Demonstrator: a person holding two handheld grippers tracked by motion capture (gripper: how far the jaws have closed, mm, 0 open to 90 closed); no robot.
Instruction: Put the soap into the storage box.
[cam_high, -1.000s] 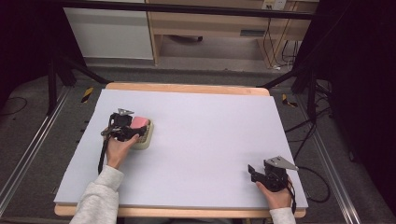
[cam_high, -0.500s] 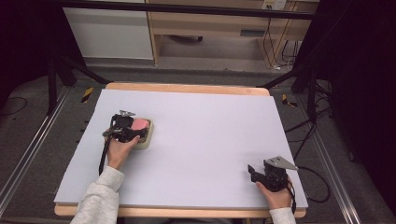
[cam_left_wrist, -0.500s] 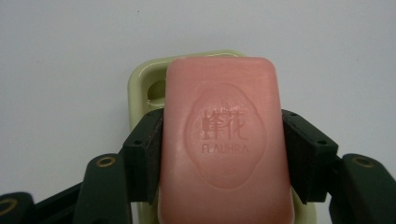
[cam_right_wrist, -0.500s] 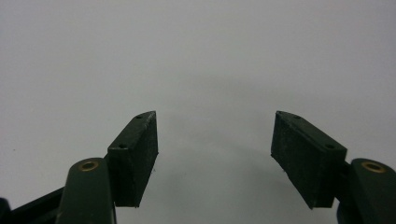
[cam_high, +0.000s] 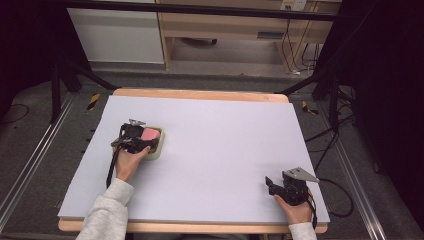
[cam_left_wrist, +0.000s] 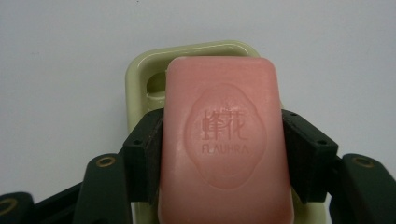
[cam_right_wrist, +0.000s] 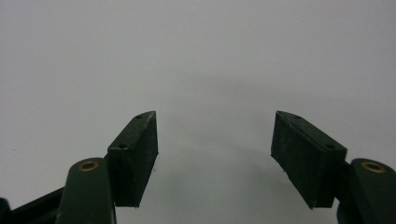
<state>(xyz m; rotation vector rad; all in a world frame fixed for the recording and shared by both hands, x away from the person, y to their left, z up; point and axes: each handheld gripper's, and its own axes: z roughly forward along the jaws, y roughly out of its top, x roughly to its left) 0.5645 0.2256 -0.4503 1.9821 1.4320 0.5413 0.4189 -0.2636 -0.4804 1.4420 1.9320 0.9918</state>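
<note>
A pink soap bar (cam_left_wrist: 224, 140) with a stamped logo sits between the jaws of my left gripper (cam_left_wrist: 223, 128), which is shut on its two long sides. Under and behind the bar lies a pale green soap dish (cam_left_wrist: 140, 79). In the high view the soap bar (cam_high: 149, 134), the dish (cam_high: 156, 151) and the left gripper (cam_high: 145, 139) are at the table's left middle. I cannot tell whether the bar touches the dish. My right gripper (cam_high: 270, 184) rests near the front right corner. It is open (cam_right_wrist: 215, 140) with only bare table surface between its jaws.
The white table top (cam_high: 225, 135) has a wooden rim. Metal rails run along both sides on the floor. A wooden shelf unit (cam_high: 225, 25) and cables (cam_high: 295, 55) stand beyond the far edge.
The left gripper with the soap has shifted very slightly toward the person over the dish. The right gripper has not moved.
</note>
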